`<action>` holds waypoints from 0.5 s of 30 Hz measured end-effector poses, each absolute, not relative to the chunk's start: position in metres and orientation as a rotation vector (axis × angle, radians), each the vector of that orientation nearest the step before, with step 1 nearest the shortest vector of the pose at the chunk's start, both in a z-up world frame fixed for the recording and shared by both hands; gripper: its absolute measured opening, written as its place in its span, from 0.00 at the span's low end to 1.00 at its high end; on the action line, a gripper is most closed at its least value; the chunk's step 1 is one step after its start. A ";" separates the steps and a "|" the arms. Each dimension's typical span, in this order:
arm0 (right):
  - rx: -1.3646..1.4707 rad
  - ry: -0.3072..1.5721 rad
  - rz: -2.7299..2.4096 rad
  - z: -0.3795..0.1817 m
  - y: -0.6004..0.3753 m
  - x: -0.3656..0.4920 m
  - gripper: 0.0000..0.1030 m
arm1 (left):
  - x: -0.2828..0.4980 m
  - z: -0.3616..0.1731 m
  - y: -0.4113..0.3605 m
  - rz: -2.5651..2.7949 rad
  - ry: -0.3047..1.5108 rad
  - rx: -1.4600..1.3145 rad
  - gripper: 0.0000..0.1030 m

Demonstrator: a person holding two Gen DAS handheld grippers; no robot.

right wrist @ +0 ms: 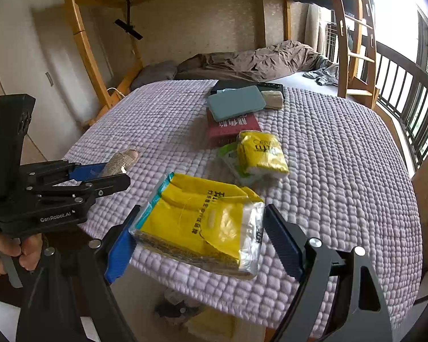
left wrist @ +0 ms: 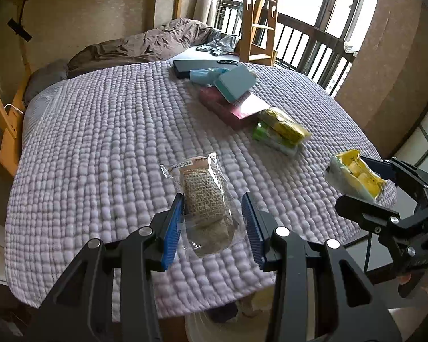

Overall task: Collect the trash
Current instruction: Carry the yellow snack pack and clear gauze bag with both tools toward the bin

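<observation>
Packets (left wrist: pixel 207 208) (right wrist: pixel 202 222) between both grippers' fingers (left wrist: pixel 172 228).

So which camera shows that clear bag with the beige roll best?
The left wrist view: the clear bag lies whole between the fingers, label visible. The right wrist view shows only one end, partly hidden behind the left gripper.

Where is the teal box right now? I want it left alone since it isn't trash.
The teal box lies far across the quilted bed, atop the red book, beyond the yellow tissue pack.
</observation>
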State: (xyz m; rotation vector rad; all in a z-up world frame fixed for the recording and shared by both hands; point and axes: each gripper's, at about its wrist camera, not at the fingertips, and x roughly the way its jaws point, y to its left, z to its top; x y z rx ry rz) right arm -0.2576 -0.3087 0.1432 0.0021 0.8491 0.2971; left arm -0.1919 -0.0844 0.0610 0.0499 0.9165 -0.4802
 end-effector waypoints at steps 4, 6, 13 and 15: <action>0.002 0.859 0.307 0.142 -0.311 -0.267 0.80 | -0.204 0.060 -0.086 -0.488 0.923 0.052 0.42; 0.003 0.863 0.312 0.142 -0.312 -0.272 0.80 | -0.210 0.059 -0.087 -0.493 0.927 0.053 0.42; 0.005 0.875 0.324 0.139 -0.315 -0.290 0.80 | -0.235 0.057 -0.089 -0.507 0.942 0.063 0.42; 0.003 0.879 0.328 0.139 -0.315 -0.292 0.80 | -0.241 0.057 -0.090 -0.512 0.944 0.071 0.42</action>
